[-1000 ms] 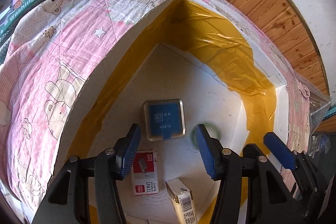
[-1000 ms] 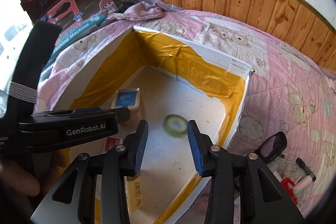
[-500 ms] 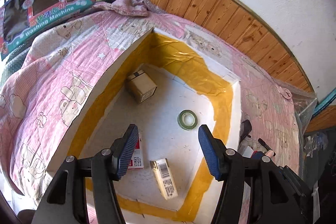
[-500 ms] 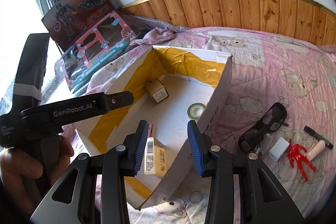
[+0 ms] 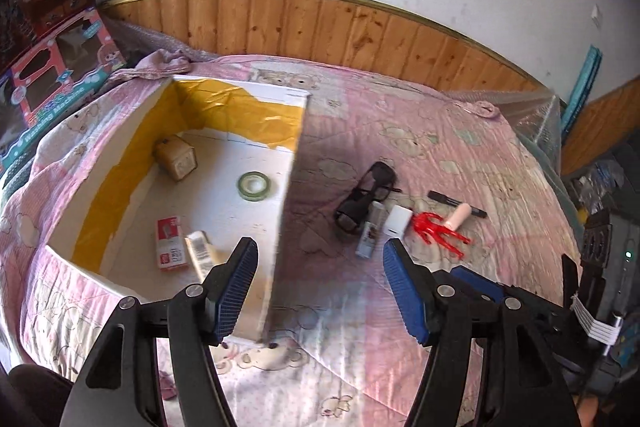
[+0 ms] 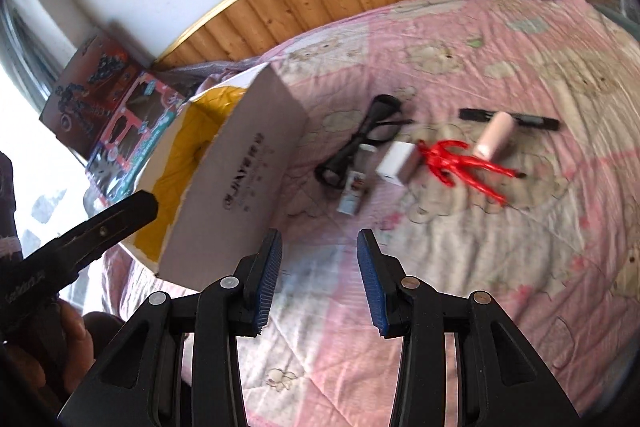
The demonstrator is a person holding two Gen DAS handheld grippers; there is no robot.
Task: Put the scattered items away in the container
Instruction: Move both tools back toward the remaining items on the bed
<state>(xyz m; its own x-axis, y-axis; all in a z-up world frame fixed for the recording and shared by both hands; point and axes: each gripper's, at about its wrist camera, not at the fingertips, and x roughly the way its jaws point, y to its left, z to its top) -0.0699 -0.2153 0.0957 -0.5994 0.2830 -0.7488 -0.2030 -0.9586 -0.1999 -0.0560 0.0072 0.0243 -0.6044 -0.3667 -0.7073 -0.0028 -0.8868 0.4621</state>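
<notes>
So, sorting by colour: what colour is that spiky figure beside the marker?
Bright red figure, lying on the quilt; clearest in the right wrist view.

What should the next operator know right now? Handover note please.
Left gripper: jaws open, empty. Right gripper: jaws open, empty.
In the box: tape roll, small carton, red-and-white pack, barcoded pack.
Left to do, all lying on the blanket beside the box: glasses, small tube, white block, red figure, pink roller, black marker.

Glossy yellow-taped cardboard box (image 5: 280,95), quilted cloth blanket (image 5: 400,155)
</notes>
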